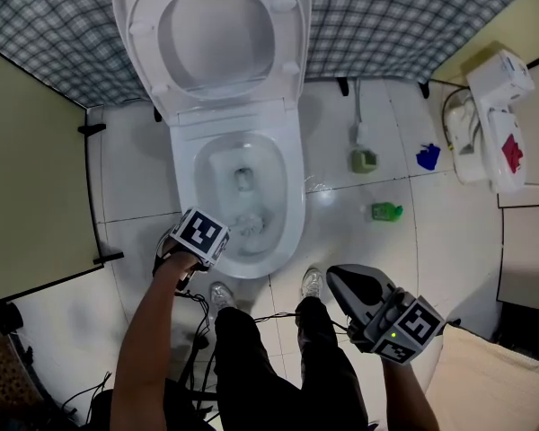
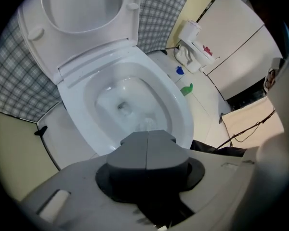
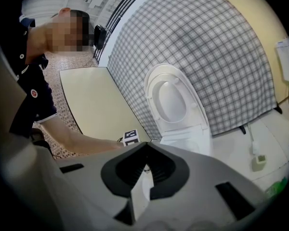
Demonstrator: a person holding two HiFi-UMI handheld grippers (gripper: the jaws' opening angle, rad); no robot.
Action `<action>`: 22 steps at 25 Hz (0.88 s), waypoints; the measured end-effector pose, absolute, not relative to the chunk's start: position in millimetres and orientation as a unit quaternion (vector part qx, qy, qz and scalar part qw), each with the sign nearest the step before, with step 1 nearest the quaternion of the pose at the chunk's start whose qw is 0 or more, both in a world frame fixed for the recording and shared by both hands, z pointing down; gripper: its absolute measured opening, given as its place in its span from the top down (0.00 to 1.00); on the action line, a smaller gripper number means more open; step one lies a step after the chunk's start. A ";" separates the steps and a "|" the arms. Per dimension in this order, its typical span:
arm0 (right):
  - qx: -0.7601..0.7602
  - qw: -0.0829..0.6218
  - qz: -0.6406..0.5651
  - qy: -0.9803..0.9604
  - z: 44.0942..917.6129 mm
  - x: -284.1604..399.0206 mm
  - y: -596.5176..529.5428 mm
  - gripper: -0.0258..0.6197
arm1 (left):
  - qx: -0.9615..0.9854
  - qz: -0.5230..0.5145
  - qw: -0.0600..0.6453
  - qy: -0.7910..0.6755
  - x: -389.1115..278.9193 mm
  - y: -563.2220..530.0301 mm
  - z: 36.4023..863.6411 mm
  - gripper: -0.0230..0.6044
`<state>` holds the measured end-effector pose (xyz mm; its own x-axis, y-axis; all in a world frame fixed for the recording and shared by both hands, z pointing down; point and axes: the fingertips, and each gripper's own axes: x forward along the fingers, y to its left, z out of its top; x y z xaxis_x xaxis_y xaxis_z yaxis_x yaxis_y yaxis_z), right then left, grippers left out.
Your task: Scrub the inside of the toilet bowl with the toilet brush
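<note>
The toilet brush (image 1: 249, 225), a whitish bristle head, sits low inside the white ceramic toilet bowl (image 1: 293, 196). The left gripper (image 2: 147, 137) is closed above it, apparently on its handle (hidden under the jaws). The right gripper (image 3: 144, 148), tips touching and empty, hangs aside. Only its view shows the grey checked cloth (image 3: 216, 57) full height. White floor tiles (image 1: 130, 178) surround the bowl. Print on the green plastic bottle (image 1: 386, 211) is too small to read.

Bathroom: toilet (image 1: 293, 196), white floor tiles (image 1: 431, 241)
</note>
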<state>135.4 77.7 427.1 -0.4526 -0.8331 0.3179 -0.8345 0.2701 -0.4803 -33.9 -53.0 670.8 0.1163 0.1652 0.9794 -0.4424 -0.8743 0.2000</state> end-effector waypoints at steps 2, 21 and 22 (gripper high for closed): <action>0.522 0.005 0.304 -0.797 430.2 134.2 76.4 0.96 | 0.717 0.650 0.228 -0.108 -20.4 -54.5 675.8 0.71; 0.507 0.002 0.304 -0.807 430.3 115.8 50.9 0.96 | 0.717 0.695 0.042 -0.037 -14.2 -32.7 663.9 0.71; 0.510 0.001 0.303 -0.805 431.2 117.1 50.2 0.96 | 0.713 0.699 0.024 -0.039 -9.2 -38.3 669.2 0.71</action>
